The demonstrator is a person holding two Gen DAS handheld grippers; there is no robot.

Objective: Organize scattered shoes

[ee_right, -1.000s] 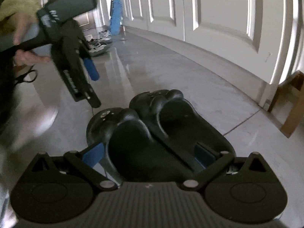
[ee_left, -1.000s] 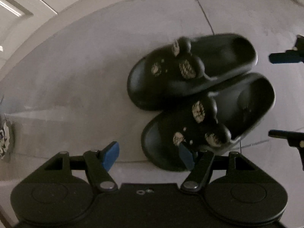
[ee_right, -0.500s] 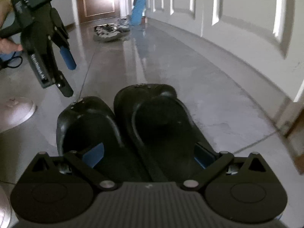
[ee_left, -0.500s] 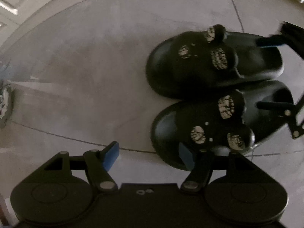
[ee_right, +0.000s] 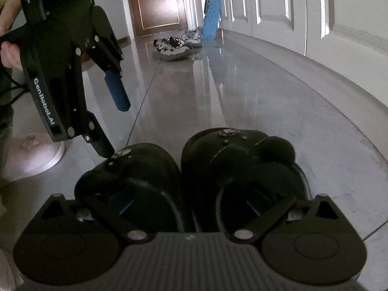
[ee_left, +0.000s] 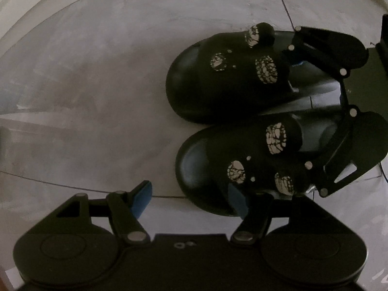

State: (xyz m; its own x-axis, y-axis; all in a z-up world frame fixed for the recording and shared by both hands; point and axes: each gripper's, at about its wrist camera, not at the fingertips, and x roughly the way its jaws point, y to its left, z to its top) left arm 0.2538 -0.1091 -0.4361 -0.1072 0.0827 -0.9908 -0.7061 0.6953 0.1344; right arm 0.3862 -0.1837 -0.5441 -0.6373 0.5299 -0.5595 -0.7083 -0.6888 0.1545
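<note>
Grey floor tiles ran along the panelled wall. Over the last second the right gripper had pushed in, its fingers apart, one inside each black slipper, squaring the pair. The left gripper hovered at the toes, fingers apart, empty. Cracked pale patches marked the uppers.

Left wrist camera looked steeply down, close over the slippers at 2 o'clock, right wrist camera sat low behind their heels, faced along the hallway floor, both views shared the slippers
</note>
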